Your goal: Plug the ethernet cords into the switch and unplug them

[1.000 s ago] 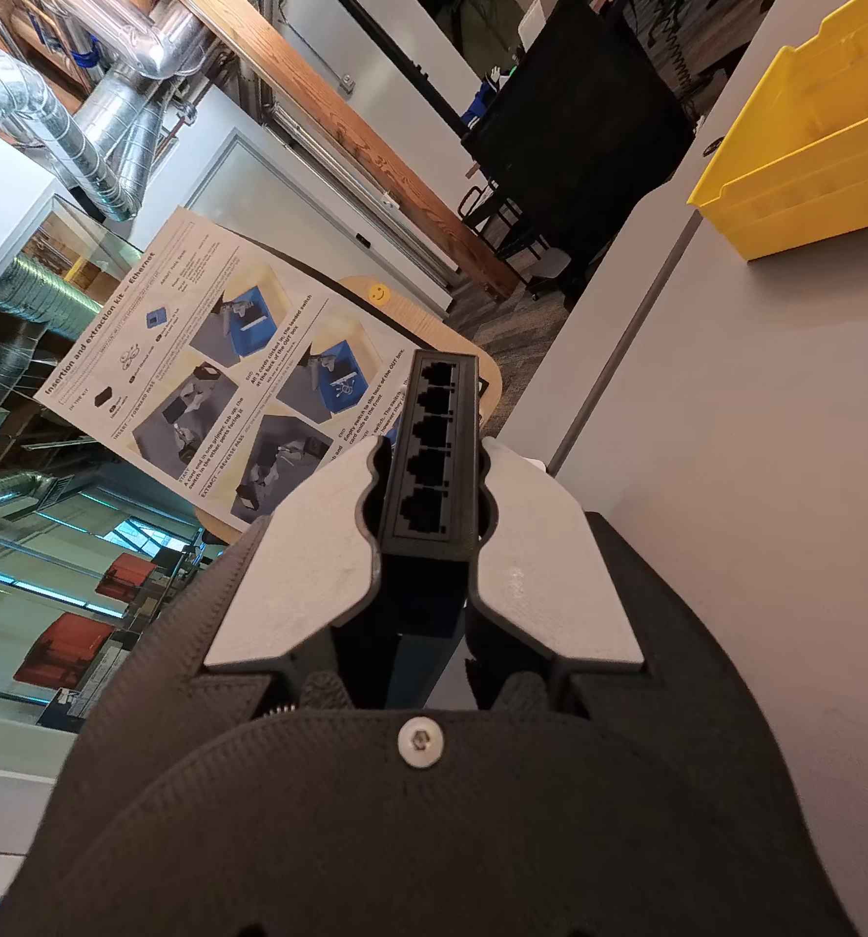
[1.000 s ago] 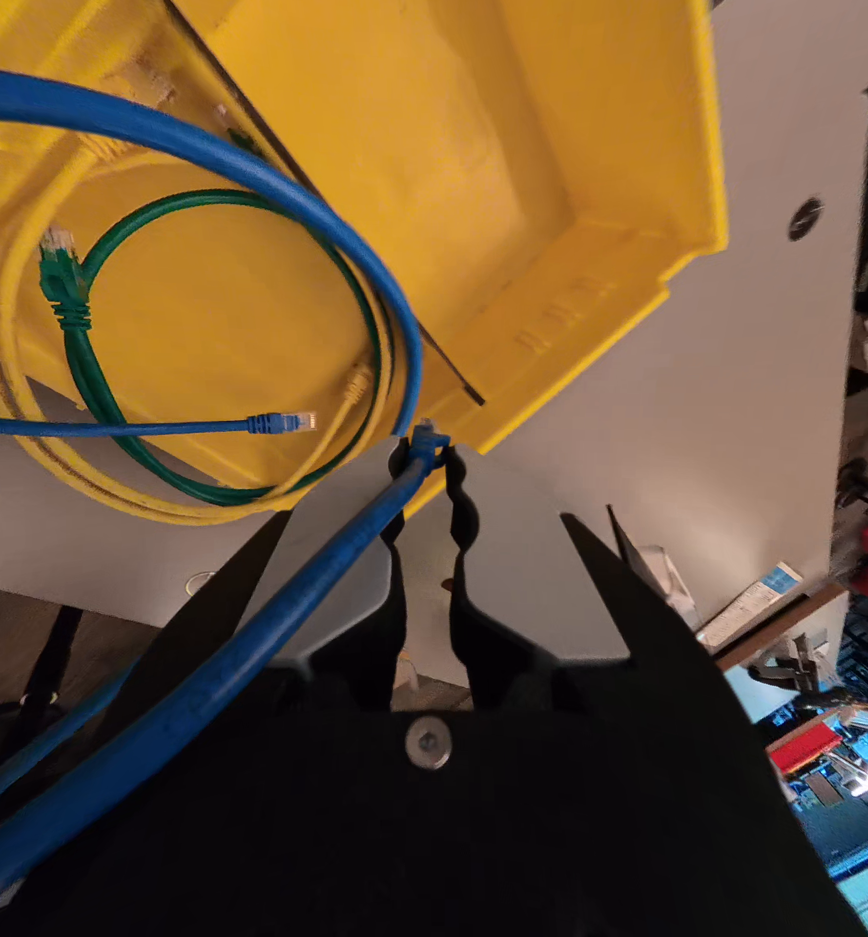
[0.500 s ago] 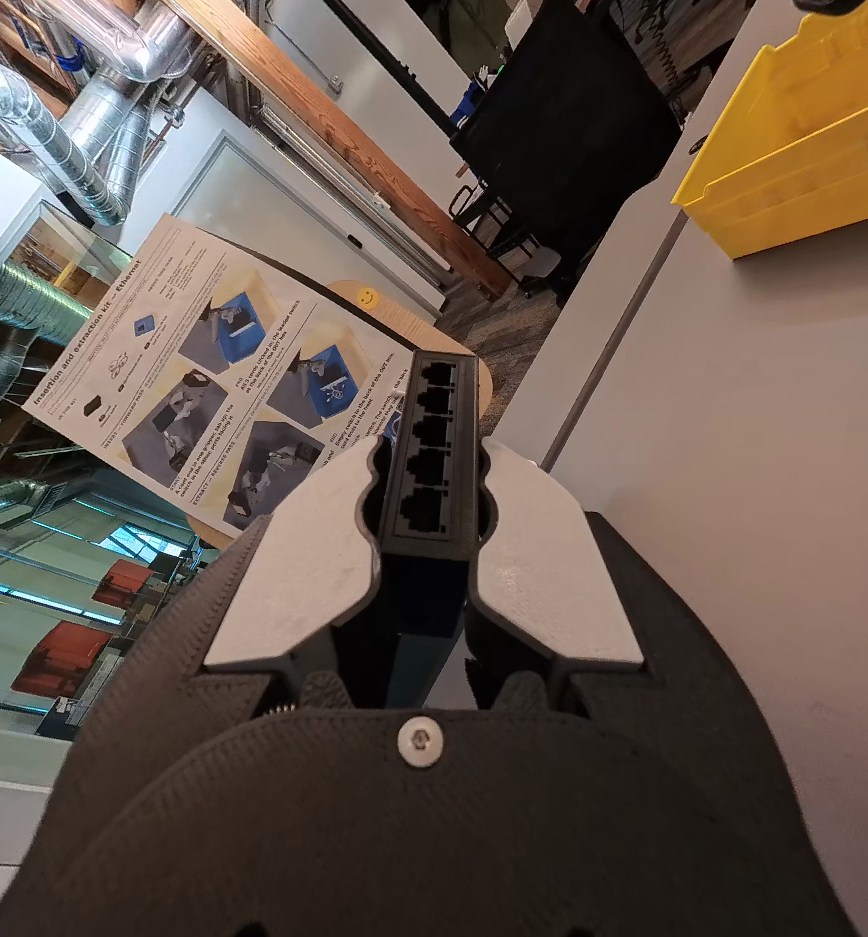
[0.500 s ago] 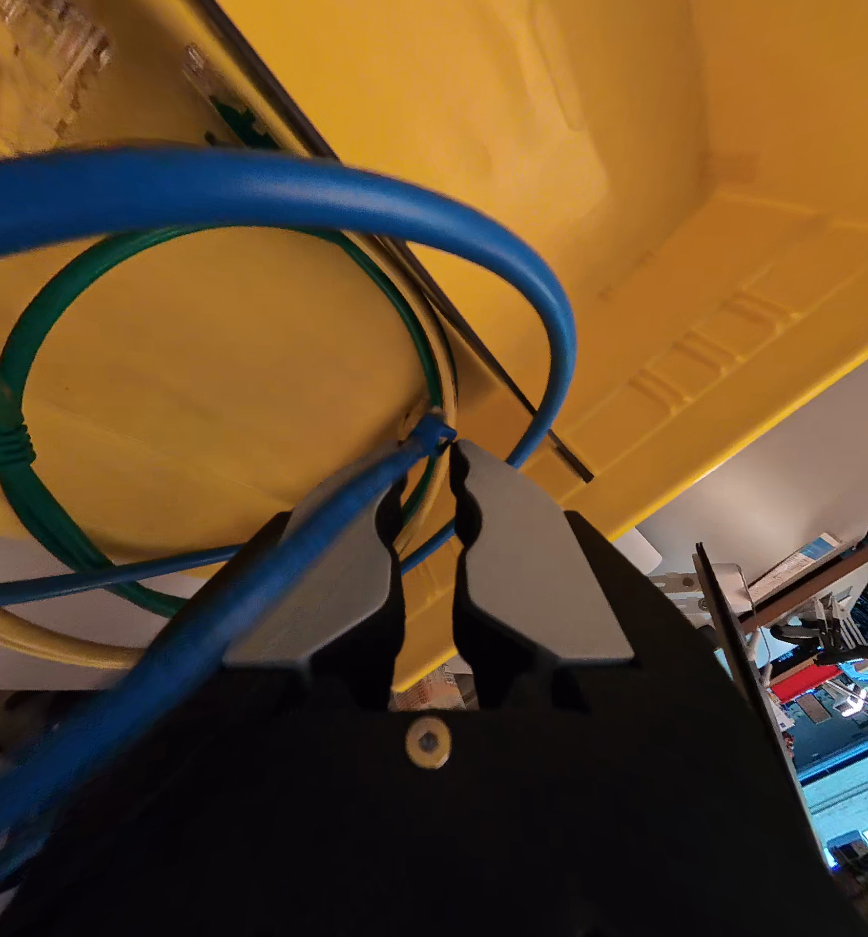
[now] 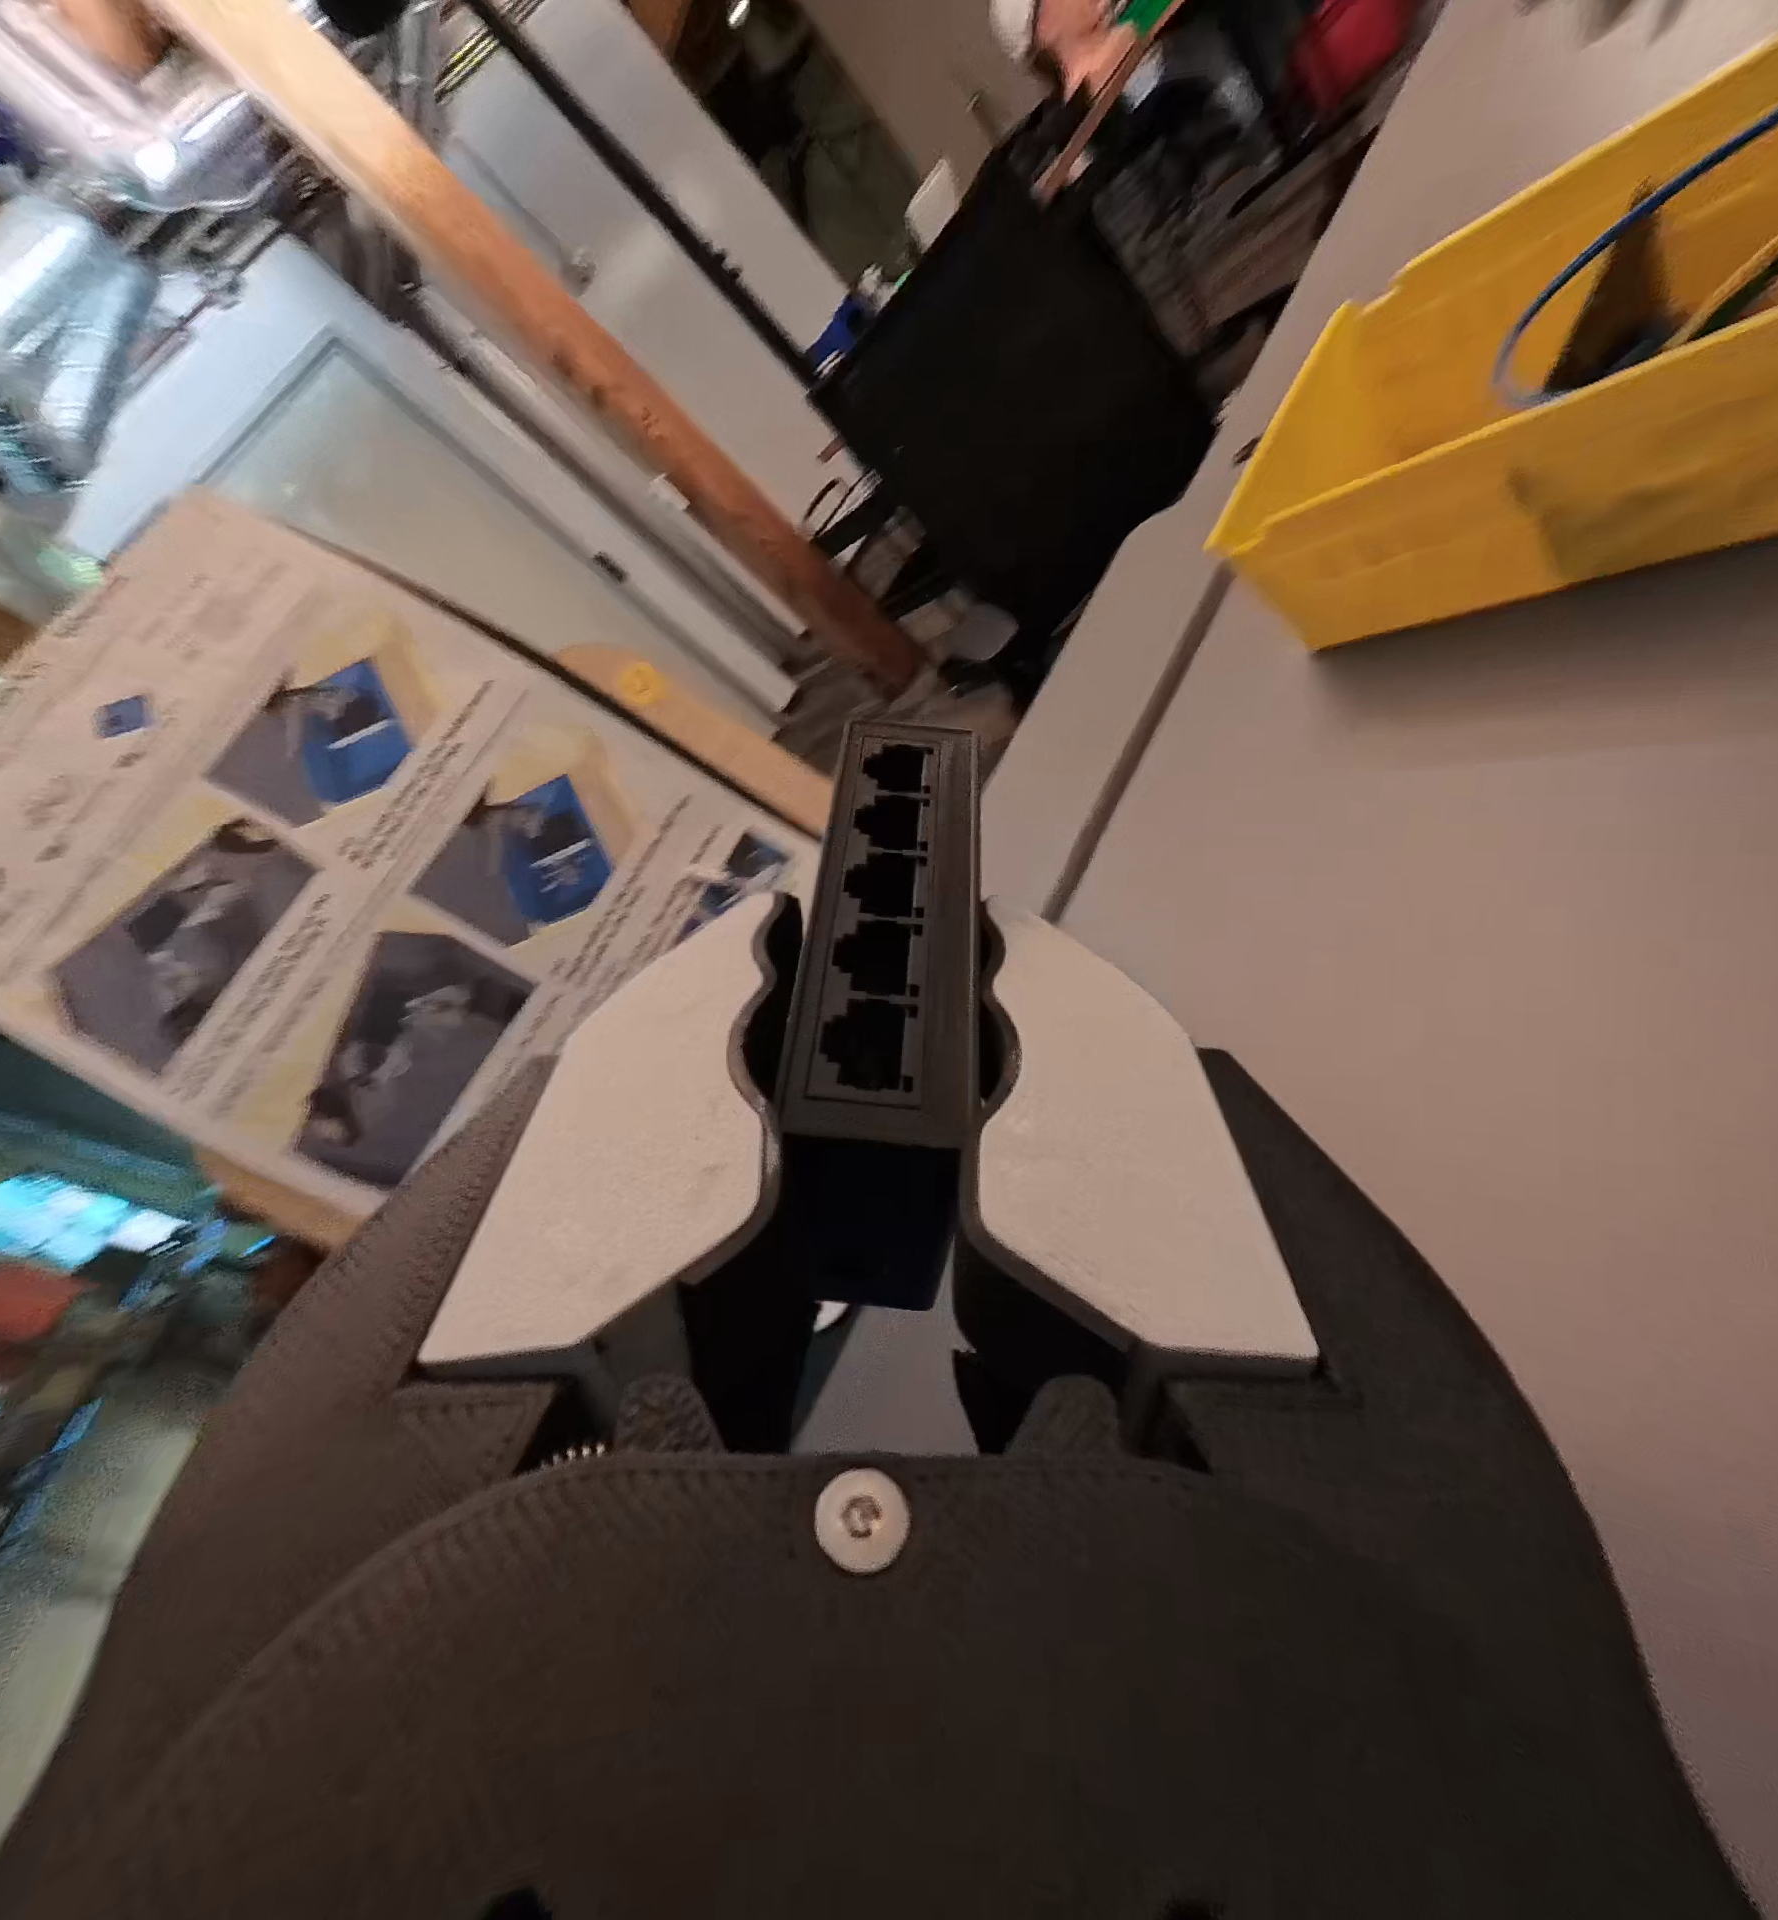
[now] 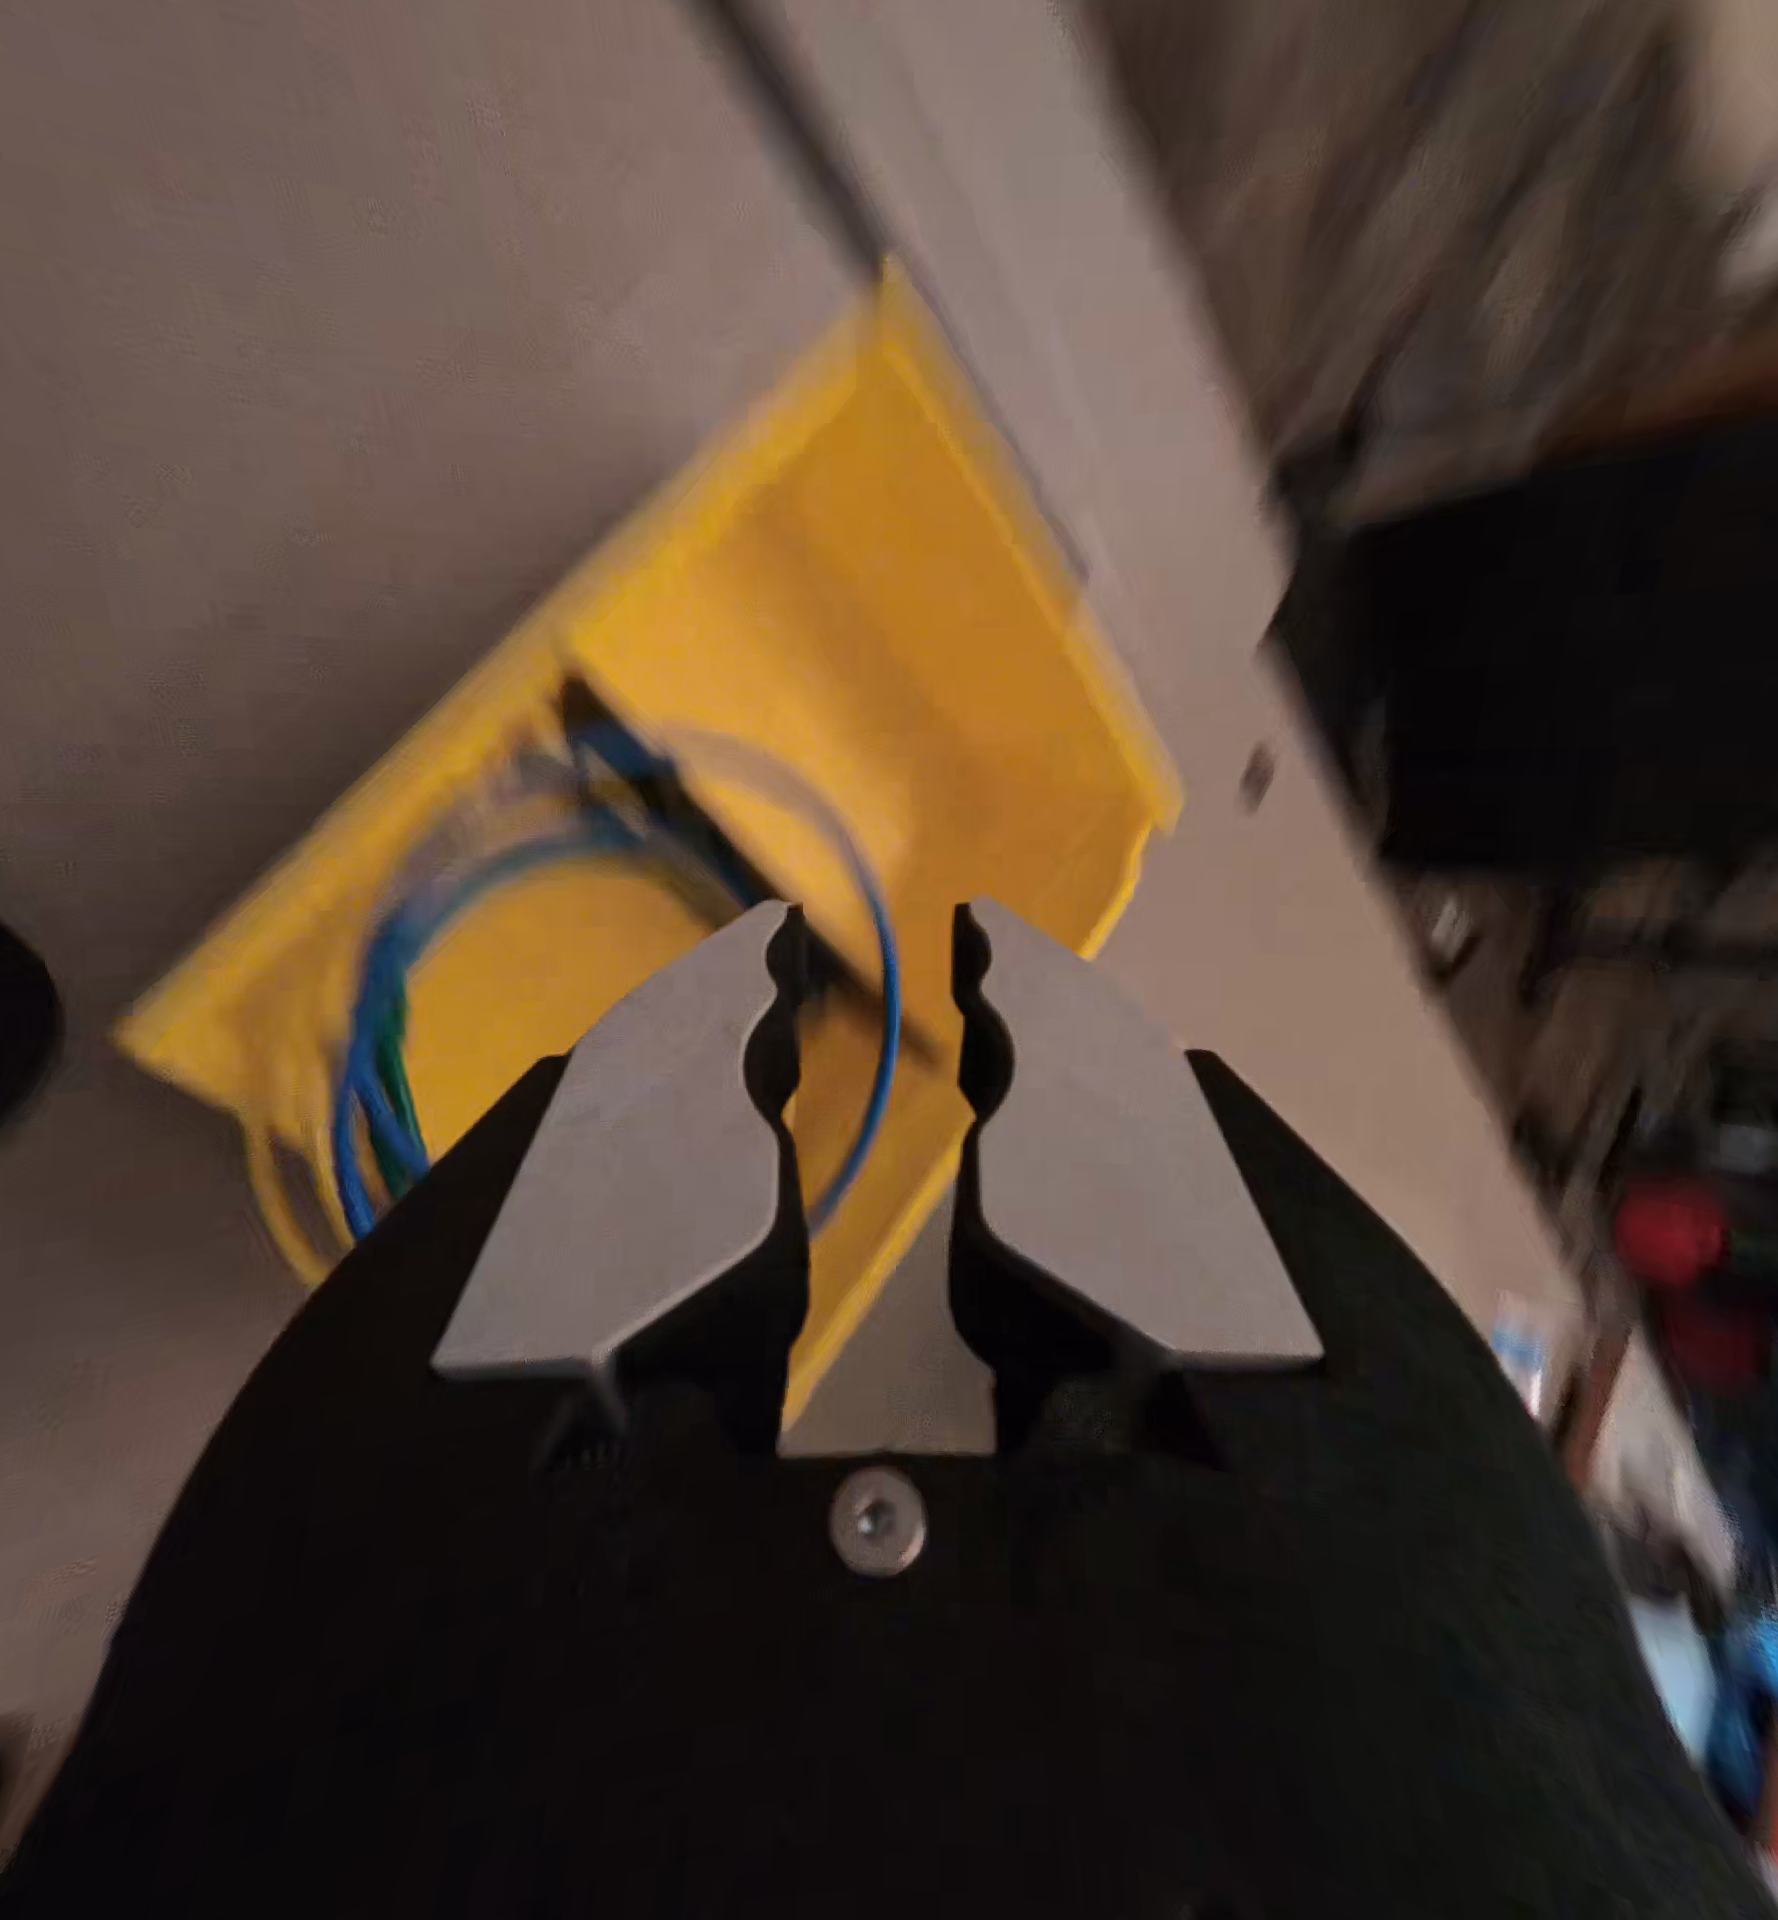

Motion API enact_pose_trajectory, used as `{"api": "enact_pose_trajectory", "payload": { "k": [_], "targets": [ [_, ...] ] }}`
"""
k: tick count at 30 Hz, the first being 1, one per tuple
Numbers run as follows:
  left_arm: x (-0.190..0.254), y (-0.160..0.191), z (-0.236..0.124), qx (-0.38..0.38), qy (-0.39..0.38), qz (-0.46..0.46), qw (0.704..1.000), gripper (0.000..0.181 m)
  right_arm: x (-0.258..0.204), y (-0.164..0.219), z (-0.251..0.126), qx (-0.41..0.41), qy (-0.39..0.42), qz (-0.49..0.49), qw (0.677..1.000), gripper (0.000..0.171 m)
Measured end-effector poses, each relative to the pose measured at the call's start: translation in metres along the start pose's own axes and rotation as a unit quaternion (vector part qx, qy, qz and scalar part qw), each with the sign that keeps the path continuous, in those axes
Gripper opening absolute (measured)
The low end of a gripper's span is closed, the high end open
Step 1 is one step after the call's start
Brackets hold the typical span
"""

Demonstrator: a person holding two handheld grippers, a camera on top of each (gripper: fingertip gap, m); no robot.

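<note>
My left gripper (image 5: 880,920) is shut on a black ethernet switch (image 5: 890,925) and holds it above the grey table (image 5: 1487,935), its row of empty ports facing me. My right gripper (image 6: 877,914) is open and empty, well above the yellow bin (image 6: 895,665). A blue cord (image 6: 880,997), a green cord (image 6: 391,1101) and a yellow cord (image 6: 277,1184) lie coiled in one compartment of the bin. The right wrist view is blurred. In the left wrist view the bin (image 5: 1550,520) stands at the upper right with the blue cord (image 5: 1591,249) looping up inside it.
An instruction sheet with photos (image 5: 272,852) stands at the left past the table's edge. A black monitor (image 5: 1010,416) stands beyond the table. The bin has a black divider (image 5: 1612,301). Bare grey table (image 6: 241,364) surrounds the bin. The tips of one gripper are about 45 centimetres away from the tips of the other.
My right gripper has let go of the blue cord, opened, and pulled back far from the bin. The cord now lies in the bin. My left gripper has shifted slightly, still holding the switch.
</note>
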State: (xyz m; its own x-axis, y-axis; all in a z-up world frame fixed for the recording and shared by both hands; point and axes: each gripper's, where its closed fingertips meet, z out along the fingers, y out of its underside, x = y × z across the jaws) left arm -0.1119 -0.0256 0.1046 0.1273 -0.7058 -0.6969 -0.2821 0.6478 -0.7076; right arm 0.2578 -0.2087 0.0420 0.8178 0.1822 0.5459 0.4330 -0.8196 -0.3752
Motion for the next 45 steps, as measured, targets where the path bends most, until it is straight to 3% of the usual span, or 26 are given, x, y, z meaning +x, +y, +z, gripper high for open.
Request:
{"api": "enact_pose_trajectory", "payload": {
  "k": [1,4,7,9,12,17,19,21,24,26,29,31,34,37,40,45],
  "targets": [
    [0.008,-0.006,0.0,0.02,0.027,-0.016,0.999,0.03,-0.007,-0.042,-0.023,0.101,0.025,-0.01,0.994,0.035],
    [0.032,-0.023,-0.002,0.066,0.104,-0.054,0.991,0.03,-0.079,-0.15,-0.097,0.369,0.026,-0.088,0.925,0.05],
    [0.049,-0.029,-0.002,0.07,0.139,-0.048,0.987,0.03,-0.17,-0.207,-0.136,0.474,-0.022,-0.195,0.858,0.046],
    [0.059,-0.028,-0.001,0.066,0.155,-0.032,0.985,0.03,-0.21,-0.23,-0.14,0.485,-0.064,-0.234,0.84,0.045],
    [0.067,-0.03,-0.001,0.067,0.164,-0.018,0.984,0.03,-0.237,-0.248,-0.121,0.439,-0.071,-0.295,0.846,0.046],
    [0.08,-0.041,-0.009,0.097,0.195,-0.01,0.976,0.03,-0.249,-0.259,-0.103,0.405,-0.075,-0.327,0.85,0.045],
    [0.079,-0.046,-0.01,0.112,0.195,-0.019,0.974,0.031,-0.254,-0.256,-0.101,0.394,-0.095,-0.332,0.852,0.029],
    [0.074,-0.049,-0.011,0.123,0.177,-0.027,0.976,0.033,-0.251,-0.256,-0.104,0.401,-0.095,-0.319,0.853,0.028],
    [0.049,-0.045,-0.01,0.125,0.106,-0.035,0.986,0.054,-0.211,-0.244,-0.093,0.36,-0.019,-0.324,0.875,0.028],
    [0.034,-0.037,-0.012,0.109,0.084,-0.046,0.989,0.057,-0.149,-0.221,-0.072,0.299,0.046,-0.309,0.902,0.028],
    [0.016,-0.027,-0.013,0.093,0.061,-0.069,0.991,0.056,-0.034,-0.149,-0.018,0.138,0.101,-0.263,0.949,0.028],
    [0.01,-0.023,-0.013,0.087,0.054,-0.076,0.992,0.056,0.007,-0.089,0.023,0.043,0.047,-0.23,0.971,0.028],
    [0.007,-0.022,-0.013,0.084,0.048,-0.078,0.992,0.055,0.024,-0.028,0.07,-0.033,-0.046,-0.163,0.985,0.028],
    [0.008,-0.018,-0.011,0.073,0.047,-0.076,0.993,0.055,0.021,0.007,0.107,-0.091,-0.109,-0.146,0.979,0.028],
    [0.008,-0.008,-0.006,0.053,0.052,-0.084,0.994,0.055,0.009,0.018,0.134,-0.105,-0.173,-0.134,0.97,0.028],
    [0.006,0.005,0.004,0.04,0.058,-0.11,0.991,0.055,-0.008,0.003,0.156,-0.022,-0.273,-0.064,0.96,0.028]
  ]
}}
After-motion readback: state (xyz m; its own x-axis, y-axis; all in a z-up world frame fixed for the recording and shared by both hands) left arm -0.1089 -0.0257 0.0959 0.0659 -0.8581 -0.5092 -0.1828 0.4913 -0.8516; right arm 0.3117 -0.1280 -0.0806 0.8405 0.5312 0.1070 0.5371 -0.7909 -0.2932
